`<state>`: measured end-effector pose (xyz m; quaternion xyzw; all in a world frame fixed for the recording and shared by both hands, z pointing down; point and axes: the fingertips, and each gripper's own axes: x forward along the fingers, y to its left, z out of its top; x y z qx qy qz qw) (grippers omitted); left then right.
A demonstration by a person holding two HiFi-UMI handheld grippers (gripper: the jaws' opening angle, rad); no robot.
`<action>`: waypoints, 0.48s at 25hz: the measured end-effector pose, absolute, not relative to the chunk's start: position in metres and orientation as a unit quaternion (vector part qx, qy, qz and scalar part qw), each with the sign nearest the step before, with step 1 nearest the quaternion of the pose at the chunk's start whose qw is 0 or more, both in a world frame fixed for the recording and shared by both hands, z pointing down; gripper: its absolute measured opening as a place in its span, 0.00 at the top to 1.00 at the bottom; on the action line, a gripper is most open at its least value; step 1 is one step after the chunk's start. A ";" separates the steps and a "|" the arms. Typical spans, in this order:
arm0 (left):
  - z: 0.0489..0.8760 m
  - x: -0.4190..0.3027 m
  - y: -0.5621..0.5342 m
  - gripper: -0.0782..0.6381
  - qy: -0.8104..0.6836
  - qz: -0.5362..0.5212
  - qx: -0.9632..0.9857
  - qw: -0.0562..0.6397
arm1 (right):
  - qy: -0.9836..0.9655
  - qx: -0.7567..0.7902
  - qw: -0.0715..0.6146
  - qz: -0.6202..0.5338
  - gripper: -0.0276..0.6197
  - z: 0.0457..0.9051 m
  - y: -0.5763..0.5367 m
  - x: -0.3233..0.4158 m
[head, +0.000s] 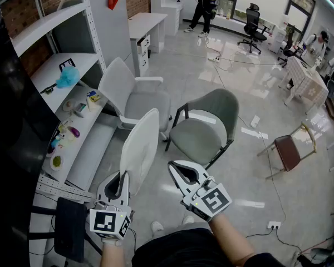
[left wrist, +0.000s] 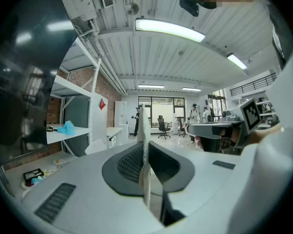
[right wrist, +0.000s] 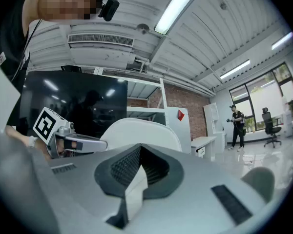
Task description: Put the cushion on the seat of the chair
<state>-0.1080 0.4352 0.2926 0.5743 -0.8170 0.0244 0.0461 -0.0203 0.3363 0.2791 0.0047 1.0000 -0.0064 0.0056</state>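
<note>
1. A white metal shelf unit (head: 72, 60) stood at the left against a brick wall (head: 22, 15), with a crumpled blue cloth (head: 67, 77) on its middle shelf.
2. Farther along that wall stood a white desk (head: 146, 24).
3. At the far end a person in black (head: 203, 7) stood near the windows, with a black office chair (head: 253, 26) to the right.
4. On the right, a brown-seated wooden chair (head: 288, 149) stood on the floor, and a white power strip (head: 274, 225) lay nearer.

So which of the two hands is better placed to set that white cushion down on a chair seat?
Left. The left gripper is shut on the lower edge of the flat white cushion, holding it upright, with the grey-green padded chair just ahead. The right gripper is beside the cushion, not on it.
</note>
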 end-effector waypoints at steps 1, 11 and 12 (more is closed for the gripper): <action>0.292 -0.107 0.432 0.84 -0.818 0.024 0.573 0.046 | 1.000 0.005 0.006 -0.006 0.95 0.278 0.332 -0.019; 0.294 -0.077 0.374 0.84 -0.813 0.035 0.580 0.049 | 1.000 0.004 0.022 -0.013 0.95 0.273 0.276 0.009; 0.295 -0.071 0.366 0.84 -0.811 0.038 0.581 0.051 | 0.999 0.006 0.028 -0.019 0.94 0.272 0.269 0.015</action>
